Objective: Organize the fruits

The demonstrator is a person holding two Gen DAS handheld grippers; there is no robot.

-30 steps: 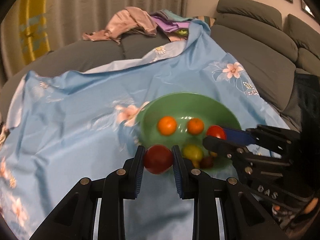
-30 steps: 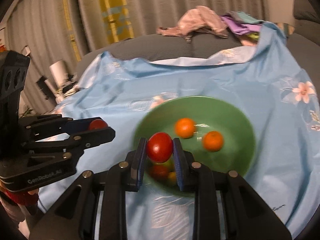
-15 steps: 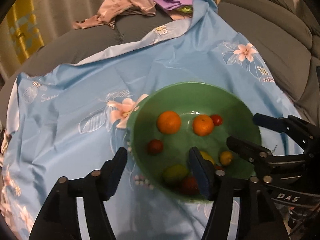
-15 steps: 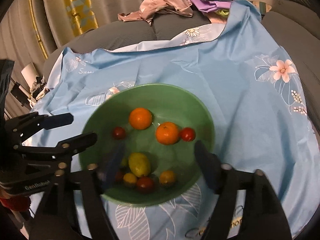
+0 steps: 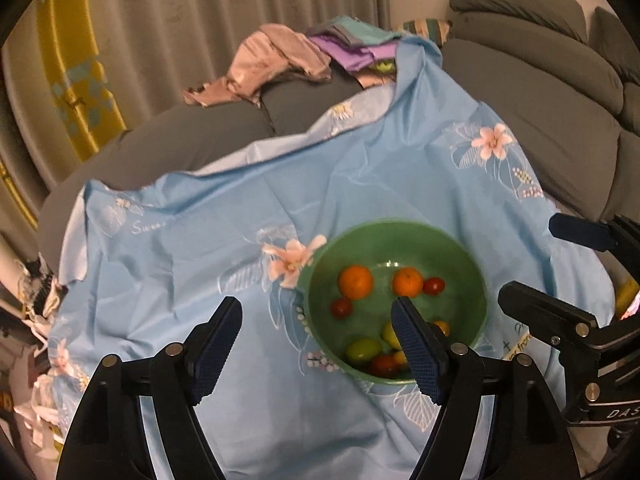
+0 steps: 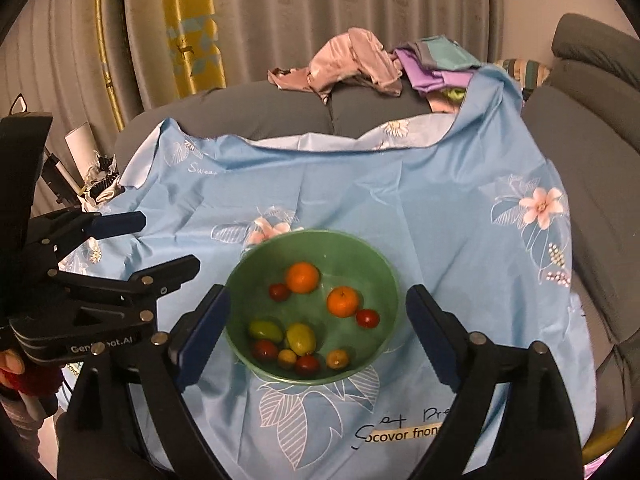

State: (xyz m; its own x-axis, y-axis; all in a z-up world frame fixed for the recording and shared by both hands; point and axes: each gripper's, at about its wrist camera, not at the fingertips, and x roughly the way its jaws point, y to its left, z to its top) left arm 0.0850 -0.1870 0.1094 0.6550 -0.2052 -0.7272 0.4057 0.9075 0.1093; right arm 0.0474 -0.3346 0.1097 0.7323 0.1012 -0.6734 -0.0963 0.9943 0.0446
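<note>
A green bowl [image 5: 472, 264] [image 6: 248, 264] sits on a blue flowered cloth [image 5: 200, 248] [image 6: 440, 220]. It holds two oranges [image 5: 355, 281] [image 6: 302, 277], several small red tomatoes [image 5: 341, 307] [image 6: 367, 318] and several yellow-green fruits [image 5: 363, 350] [image 6: 300, 338]. My left gripper [image 5: 316, 344] is open and empty, above the bowl's left rim. My right gripper [image 6: 316, 336] is open and empty, with its fingers either side of the bowl. Each gripper shows at the edge of the other's view, the right one [image 5: 560, 272] and the left one [image 6: 160, 244].
The cloth covers a grey sofa [image 5: 560, 92] [image 6: 592, 152]. A pile of pink and purple clothes [image 5: 288, 60] [image 6: 372, 60] lies at the far end. Curtains hang behind. Clutter [image 6: 92, 176] stands off the cloth's left edge.
Both grippers held a red tomato over the bowl, then opened and dropped it in. Both have since pulled up and back, so the bowl looks smaller.
</note>
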